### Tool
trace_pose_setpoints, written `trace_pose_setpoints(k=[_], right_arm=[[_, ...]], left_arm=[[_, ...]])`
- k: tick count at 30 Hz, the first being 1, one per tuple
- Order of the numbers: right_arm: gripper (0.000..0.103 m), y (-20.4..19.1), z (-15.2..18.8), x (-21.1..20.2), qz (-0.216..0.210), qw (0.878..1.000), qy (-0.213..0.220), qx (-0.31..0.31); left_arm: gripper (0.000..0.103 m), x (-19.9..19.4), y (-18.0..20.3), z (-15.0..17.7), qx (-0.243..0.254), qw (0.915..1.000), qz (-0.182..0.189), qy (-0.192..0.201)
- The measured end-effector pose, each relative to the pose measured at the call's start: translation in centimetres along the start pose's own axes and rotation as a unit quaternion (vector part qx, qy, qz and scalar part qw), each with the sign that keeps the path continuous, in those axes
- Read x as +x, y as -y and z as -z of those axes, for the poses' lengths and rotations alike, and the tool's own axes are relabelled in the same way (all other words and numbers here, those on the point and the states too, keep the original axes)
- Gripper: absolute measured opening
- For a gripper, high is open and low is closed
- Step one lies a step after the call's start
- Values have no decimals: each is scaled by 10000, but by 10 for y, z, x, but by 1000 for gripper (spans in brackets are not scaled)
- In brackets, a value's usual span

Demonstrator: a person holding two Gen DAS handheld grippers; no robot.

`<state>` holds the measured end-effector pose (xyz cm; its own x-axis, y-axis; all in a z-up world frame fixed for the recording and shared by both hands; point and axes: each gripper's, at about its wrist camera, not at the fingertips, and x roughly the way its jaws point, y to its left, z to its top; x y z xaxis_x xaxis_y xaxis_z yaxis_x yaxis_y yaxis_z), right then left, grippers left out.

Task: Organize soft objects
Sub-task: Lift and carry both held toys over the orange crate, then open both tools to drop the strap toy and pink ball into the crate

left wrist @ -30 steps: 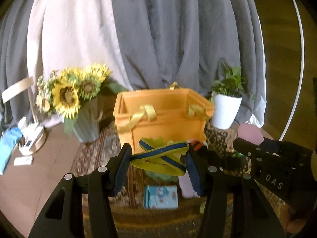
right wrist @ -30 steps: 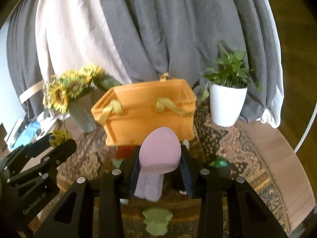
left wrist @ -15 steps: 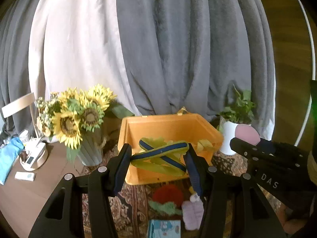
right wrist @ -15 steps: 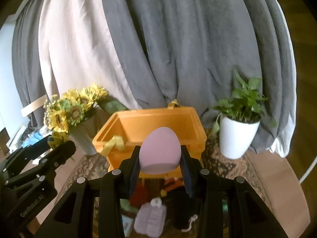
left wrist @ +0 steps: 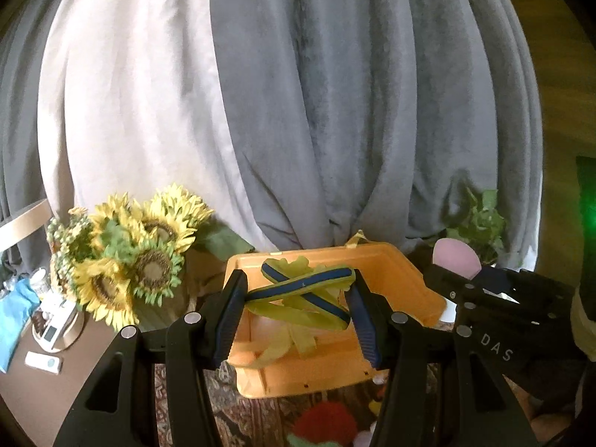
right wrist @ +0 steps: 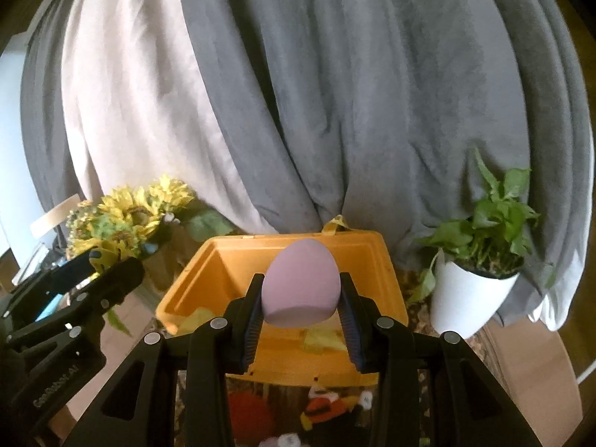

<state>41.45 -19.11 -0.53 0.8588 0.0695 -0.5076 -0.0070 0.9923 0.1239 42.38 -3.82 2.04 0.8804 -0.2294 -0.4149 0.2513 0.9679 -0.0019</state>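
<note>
My left gripper (left wrist: pixel 298 300) is shut on a yellow-green and blue strap toy (left wrist: pixel 303 290) and holds it above the open orange crate (left wrist: pixel 406 283). My right gripper (right wrist: pixel 301 303) is shut on a pink egg-shaped sponge (right wrist: pixel 301 285), also above the crate (right wrist: pixel 208 275). The sponge shows in the left wrist view (left wrist: pixel 454 255) at the right. Yellow ribbon handles (left wrist: pixel 294 339) lie inside the crate. Below the crate, a red pompom (left wrist: pixel 324 422) and an orange plush (right wrist: pixel 324 408) lie on the rug.
A sunflower bouquet (left wrist: pixel 126 260) stands left of the crate. A white potted plant (right wrist: pixel 473 287) stands to its right. Grey and white curtains (left wrist: pixel 298 111) hang behind. Small devices (left wrist: pixel 52 331) lie on the table's left side.
Both grippers have risen and moved forward with their objects, from in front of the crate to above its open top. The toys on the rug have dropped low in view.
</note>
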Motion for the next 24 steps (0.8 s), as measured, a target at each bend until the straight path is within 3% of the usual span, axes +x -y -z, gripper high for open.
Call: trace_pose_setpoints(k=[8, 17, 24], right_arm=[[39, 11, -8, 53, -1, 9993, -374, 30], [39, 23, -9, 102, 102, 9963, -853, 48], [39, 31, -7, 125, 81, 9922, -1237, 130]], left_arm=[[54, 55, -6, -6, 54, 9998, -8, -169], [54, 117, -11, -5, 95, 9966, 120, -811], [54, 150, -11, 6, 32, 9889, 272, -1463]])
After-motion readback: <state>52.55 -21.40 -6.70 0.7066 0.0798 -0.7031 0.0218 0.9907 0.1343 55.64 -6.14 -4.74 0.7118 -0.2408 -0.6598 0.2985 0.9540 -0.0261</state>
